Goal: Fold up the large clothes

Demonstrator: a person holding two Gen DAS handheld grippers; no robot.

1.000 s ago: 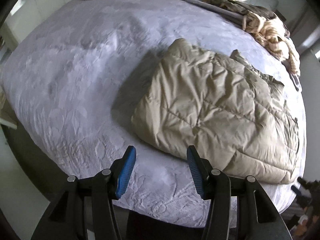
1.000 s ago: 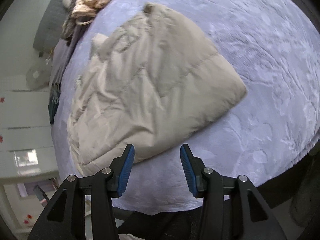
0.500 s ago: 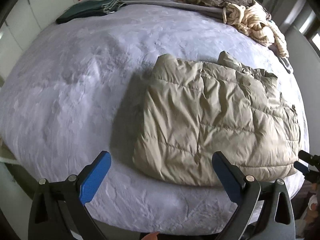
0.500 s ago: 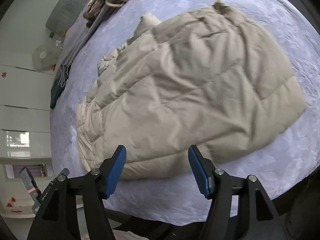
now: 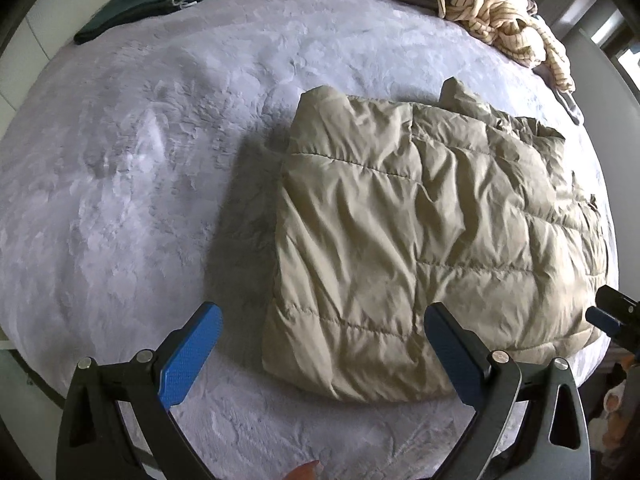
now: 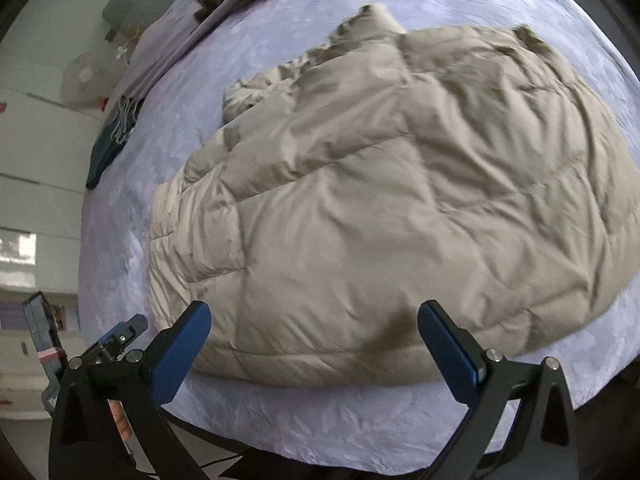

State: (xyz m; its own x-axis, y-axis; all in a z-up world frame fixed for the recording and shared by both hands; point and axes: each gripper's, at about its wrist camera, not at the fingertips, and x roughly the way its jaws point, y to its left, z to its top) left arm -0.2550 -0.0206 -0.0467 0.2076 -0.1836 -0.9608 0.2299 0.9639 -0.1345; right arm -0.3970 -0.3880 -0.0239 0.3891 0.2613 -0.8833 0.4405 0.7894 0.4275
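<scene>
Lavender bedspread (image 5: 120,184) carries the beige puffer jacket (image 5: 432,232), already folded into a squarish bundle near the bed's front edge; left gripper (image 5: 320,352) and right gripper (image 6: 314,350) have just spread wide, empty, perhaps one fold remaining

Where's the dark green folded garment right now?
In the left wrist view the dark green garment lies at the bed's far left edge, well apart from the beige puffer jacket in front of both grippers.
</scene>
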